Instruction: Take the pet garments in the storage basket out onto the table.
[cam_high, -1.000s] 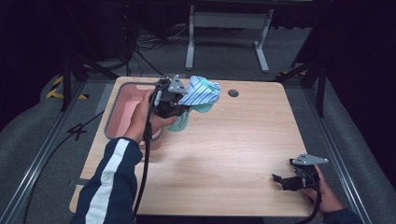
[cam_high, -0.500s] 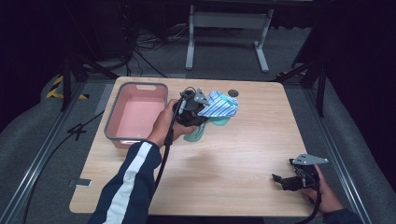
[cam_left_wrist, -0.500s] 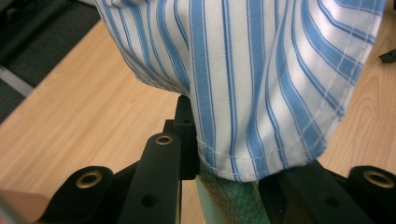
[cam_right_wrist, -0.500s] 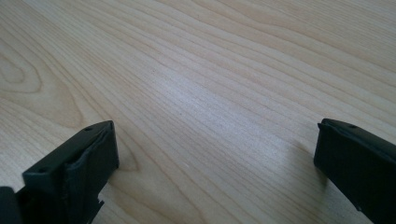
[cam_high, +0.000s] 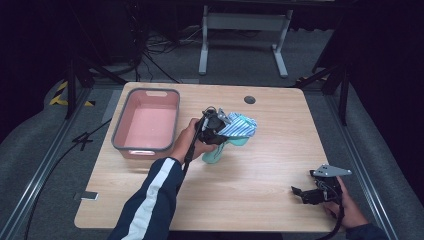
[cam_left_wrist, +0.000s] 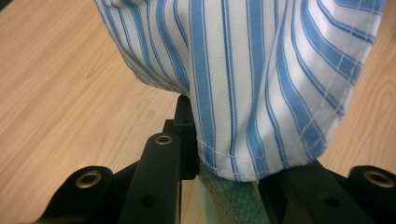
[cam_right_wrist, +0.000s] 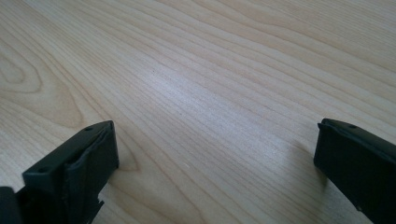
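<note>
Jaws of the right tool (cam_high: 306, 192) sit wide apart with nothing between them, low at the near right corner of the pale wooden surface (cam_high: 260, 175). Farther in, near the middle, the left tool (cam_high: 215, 131) is clamped on a bunched blue-and-white striped cloth (cam_high: 241, 125) with a soft green cloth (cam_high: 220, 152) under it, just above the wood. It looks like the cloths are being carried, so a firm grip and a slow, level move should keep them from slipping. Beyond, at the left, stands the pink plastic bin with a grey rim (cam_high: 146, 125). No words or labels can be read.
</note>
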